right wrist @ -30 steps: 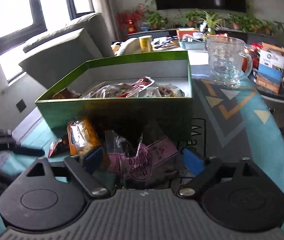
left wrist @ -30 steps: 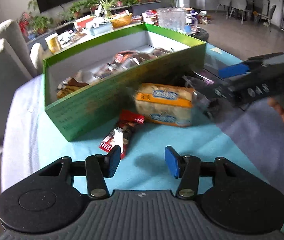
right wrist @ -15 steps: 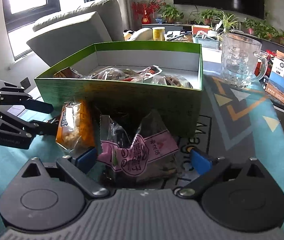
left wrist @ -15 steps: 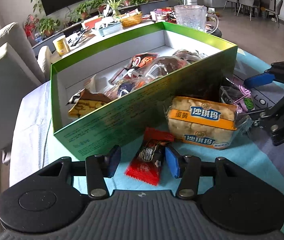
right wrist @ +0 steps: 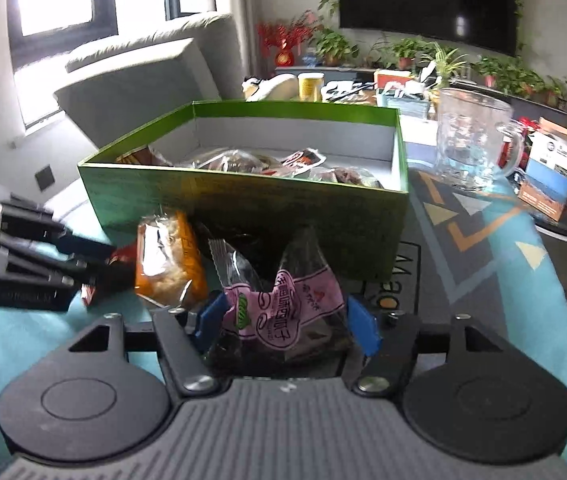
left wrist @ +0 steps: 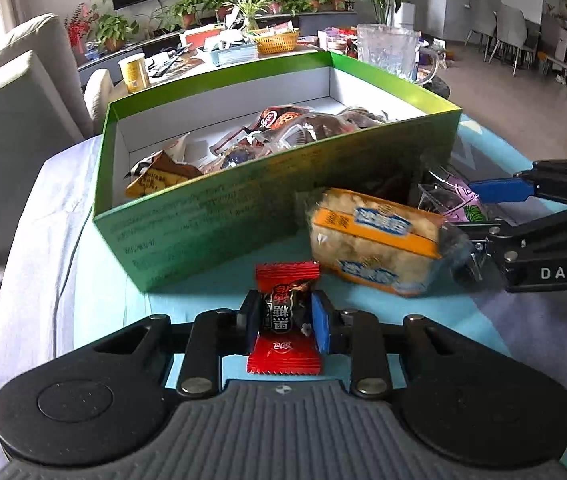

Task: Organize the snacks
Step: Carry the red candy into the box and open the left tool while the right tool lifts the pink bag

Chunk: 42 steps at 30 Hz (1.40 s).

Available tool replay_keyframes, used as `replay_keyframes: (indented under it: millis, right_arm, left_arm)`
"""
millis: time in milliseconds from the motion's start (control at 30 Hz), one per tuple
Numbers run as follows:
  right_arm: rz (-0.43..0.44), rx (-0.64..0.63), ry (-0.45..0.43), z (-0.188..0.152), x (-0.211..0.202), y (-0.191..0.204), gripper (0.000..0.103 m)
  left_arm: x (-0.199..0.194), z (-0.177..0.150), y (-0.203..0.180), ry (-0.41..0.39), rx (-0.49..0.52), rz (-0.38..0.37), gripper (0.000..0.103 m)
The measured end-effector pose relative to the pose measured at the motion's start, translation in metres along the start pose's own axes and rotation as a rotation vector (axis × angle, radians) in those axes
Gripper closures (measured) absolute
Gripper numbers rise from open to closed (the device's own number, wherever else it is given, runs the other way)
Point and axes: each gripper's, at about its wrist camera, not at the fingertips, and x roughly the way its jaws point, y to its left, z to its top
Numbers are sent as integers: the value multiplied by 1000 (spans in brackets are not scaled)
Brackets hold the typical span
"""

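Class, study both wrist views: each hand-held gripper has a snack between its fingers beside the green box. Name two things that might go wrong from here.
1. The left hand-held gripper pinches the red candy only across its narrow middle; the slick wrapper might slip on the way up.
2. The right hand-held gripper brackets the pink sunflower seed bag, with the orange-banded cake pack touching beside it; lifting may drag that pack or catch the green box wall.

Left gripper [left wrist: 283, 322] jaws closed on red candy [left wrist: 285, 316]; right gripper [right wrist: 285, 326] jaws narrowed, seemingly gripping pink packet [right wrist: 279, 312].
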Motion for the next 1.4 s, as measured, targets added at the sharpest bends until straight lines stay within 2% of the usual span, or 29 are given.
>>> replay_keyframes:
  millis: [167, 333, 633, 867, 1067, 1200, 1400]
  right_arm:
    - [8, 59, -29, -5, -20, -1, 53]
    - [5, 82, -100, 2, -42, 0, 53]
    - [14, 80, -185, 19, -51, 4, 53]
    - [35, 95, -163, 16, -44, 4, 53]
    - [42, 113, -164, 16, -42, 4, 53]
    - [42, 119, -166, 17, -42, 3, 53]
    - [46, 135, -168, 18, -39, 1, 53]
  left_arm:
    - [-31, -5, -1, -60, -33, 17, 78]
    - [-53, 2, -3, -114, -34, 38, 78]
    - [-60, 26, -2, -177, -31, 63, 77]
    - [-45, 67, 20, -231, -79, 108, 77]
    - [-16, 104, 36, -233, -117, 154, 77]
    - [2, 109, 39, -200, -127, 169, 75]
    - [12, 91, 37, -162, -143, 145, 67]
